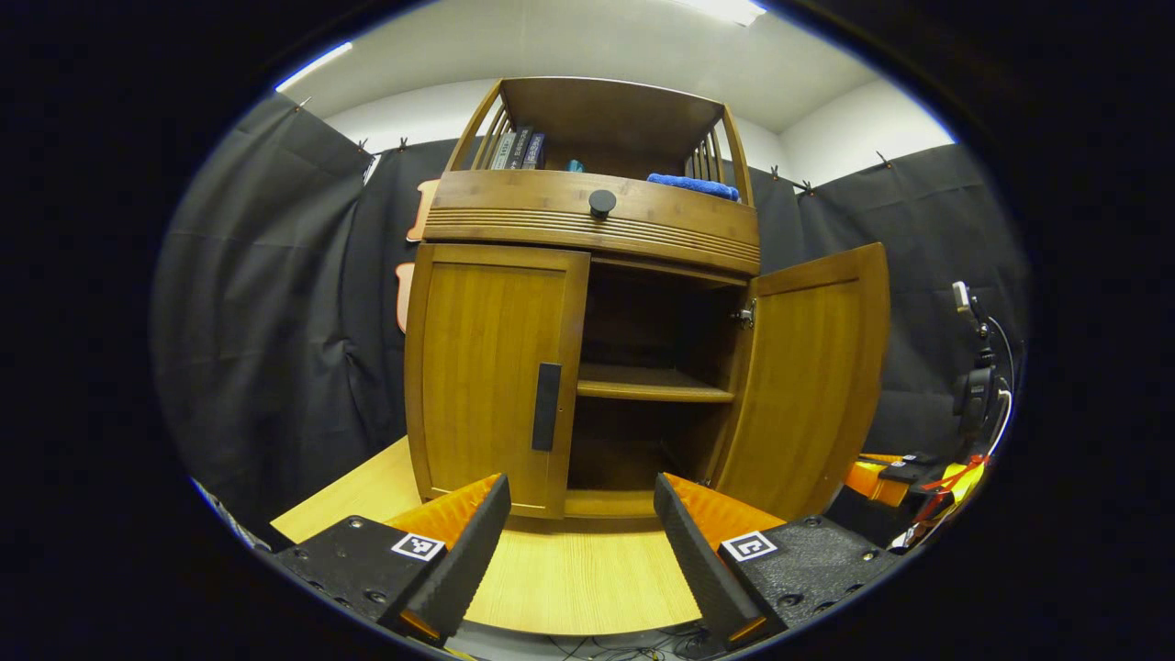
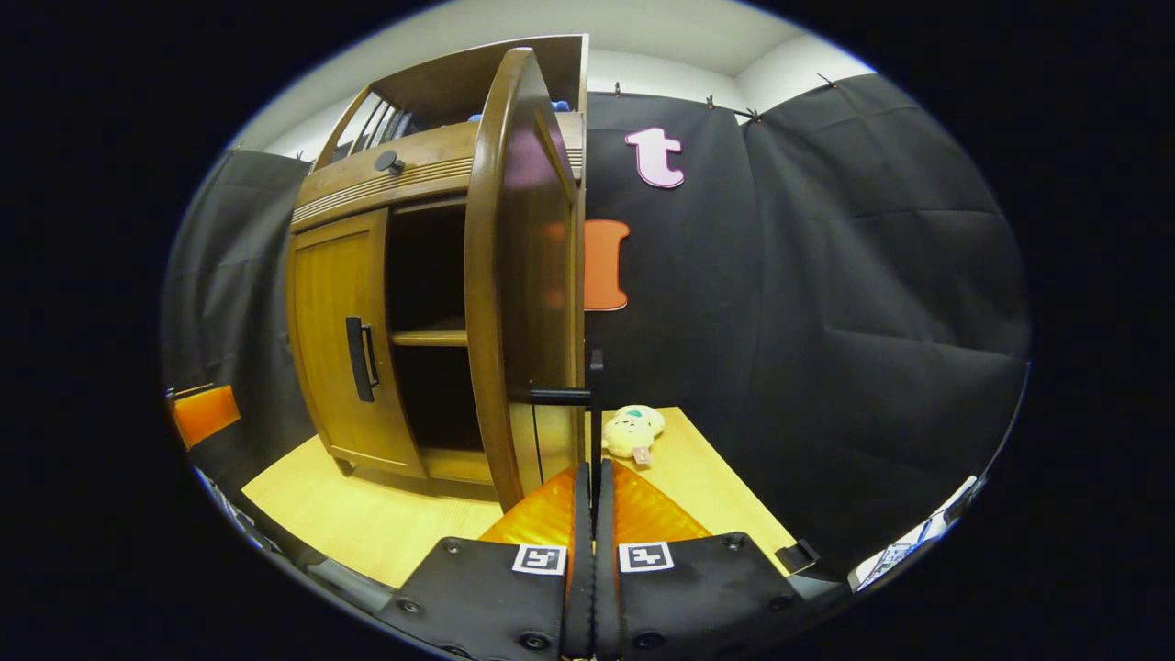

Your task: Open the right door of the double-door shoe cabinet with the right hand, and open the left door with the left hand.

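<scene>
Two grippers: right gripper [image 2: 593, 496] has jaws pressed together on the right door handle [image 2: 595, 404]; the handle's thin bar runs down between the fingers. Left gripper [image 1: 580, 537] has jaws wide, nothing between them.
Right door: right door [image 2: 514, 275] stands swung out, edge-on in the right gripper view; in the left gripper view it hangs open at the cabinet's right side.
Left door: left door [image 1: 496, 381] is shut, its left door handle [image 1: 546, 407] at the inner edge, above and just left of the gap between the open fingers.
Cabinet: shoe cabinet [image 1: 587, 216] sits toward the back edge of the table [image 1: 569, 578].
Risk 1: left fingers well apart from the handle; closing early grabs air or scrapes the door face.
Risk 2: pulling the right door further w/ a clamped grip could strain the hinge or drag the cabinet fwd.
Risk 3: plush toy [image 2: 632, 430] lies near the table's right edge by the open door; it looks within reach of a knock.
</scene>
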